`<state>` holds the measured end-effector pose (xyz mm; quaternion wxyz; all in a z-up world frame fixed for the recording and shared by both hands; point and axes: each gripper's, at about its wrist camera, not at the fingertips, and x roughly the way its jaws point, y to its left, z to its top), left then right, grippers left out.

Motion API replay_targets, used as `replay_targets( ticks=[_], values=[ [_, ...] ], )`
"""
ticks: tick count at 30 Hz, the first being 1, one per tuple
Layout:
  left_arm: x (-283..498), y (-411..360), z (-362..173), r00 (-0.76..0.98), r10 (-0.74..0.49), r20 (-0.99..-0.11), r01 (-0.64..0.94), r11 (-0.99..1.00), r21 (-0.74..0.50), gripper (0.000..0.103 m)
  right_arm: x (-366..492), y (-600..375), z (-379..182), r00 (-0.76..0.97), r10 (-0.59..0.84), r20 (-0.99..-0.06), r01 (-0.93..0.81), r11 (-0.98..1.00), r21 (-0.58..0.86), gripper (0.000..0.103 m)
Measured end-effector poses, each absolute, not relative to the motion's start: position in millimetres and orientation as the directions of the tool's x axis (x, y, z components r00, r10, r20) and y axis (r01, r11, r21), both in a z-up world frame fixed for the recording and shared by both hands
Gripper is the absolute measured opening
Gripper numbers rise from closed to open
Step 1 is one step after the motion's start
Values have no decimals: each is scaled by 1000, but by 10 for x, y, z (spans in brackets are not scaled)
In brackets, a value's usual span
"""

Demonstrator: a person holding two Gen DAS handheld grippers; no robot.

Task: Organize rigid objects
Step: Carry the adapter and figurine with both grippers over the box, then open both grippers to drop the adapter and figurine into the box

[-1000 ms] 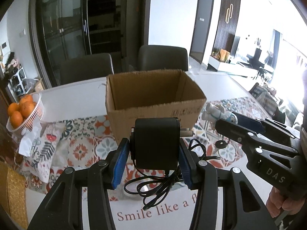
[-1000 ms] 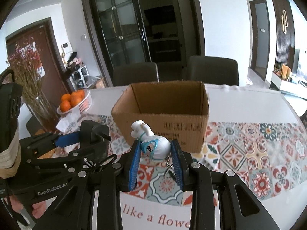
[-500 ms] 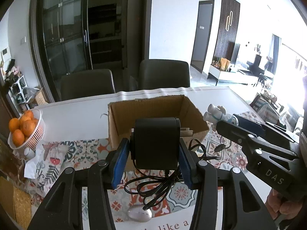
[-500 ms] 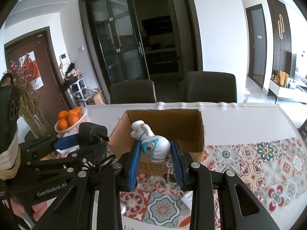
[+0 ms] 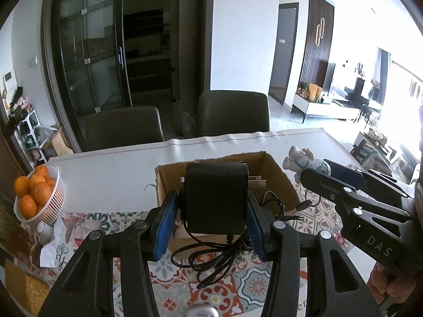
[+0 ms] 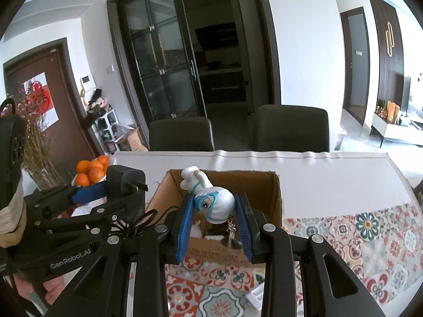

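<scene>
Since a second ago both my grippers have risen and come forward, so the cardboard box (image 5: 277, 182) now sits lower beyond my fingers and I see into its open top; my left gripper (image 5: 211, 228) is clamped on the black power adapter (image 5: 216, 198), blue pads flat against its two sides, its cable (image 5: 211, 261) hanging in loops below my fingertips, clear of the patterned tablecloth (image 5: 230, 290); the adapter hangs over the box's near wall, with the far rim showing just above it. My right gripper (image 6: 214, 225) is closed on the white figurine keychain (image 6: 211, 203), pads pressed to either side of its round head, its body pointing forward over the box (image 6: 267, 192); the key ring (image 6: 231, 233) dangles between my fingers, above the box's near edge. My two grippers ride side by side, close but apart, the left one's adapter prongs (image 6: 138, 186) aimed at the box's left wall. Inside the box, below my right fingertips, small pale items lie on the floor, too dim to name. Beyond the far rim the white table (image 6: 330, 185) runs bare to two dark chairs (image 6: 290, 128); a basket of oranges (image 5: 39, 198) stands well off to the left of my left fingers.
</scene>
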<state>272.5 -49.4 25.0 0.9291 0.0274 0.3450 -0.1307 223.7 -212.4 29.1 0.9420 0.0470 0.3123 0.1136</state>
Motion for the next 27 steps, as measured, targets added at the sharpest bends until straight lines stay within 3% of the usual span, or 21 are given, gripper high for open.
replay_targets(
  ticks=[11,27],
  values=[
    [3093,-533,214,709,-212,-672,252,967,-39,49,2585,-2137,316,770,218,-600,-174,976,132,33],
    [3529,-650,-24,660,-173,-731,245,970,-8,49,3077,-2237,16,676,218,-704,-156,976,153,33]
  ],
)
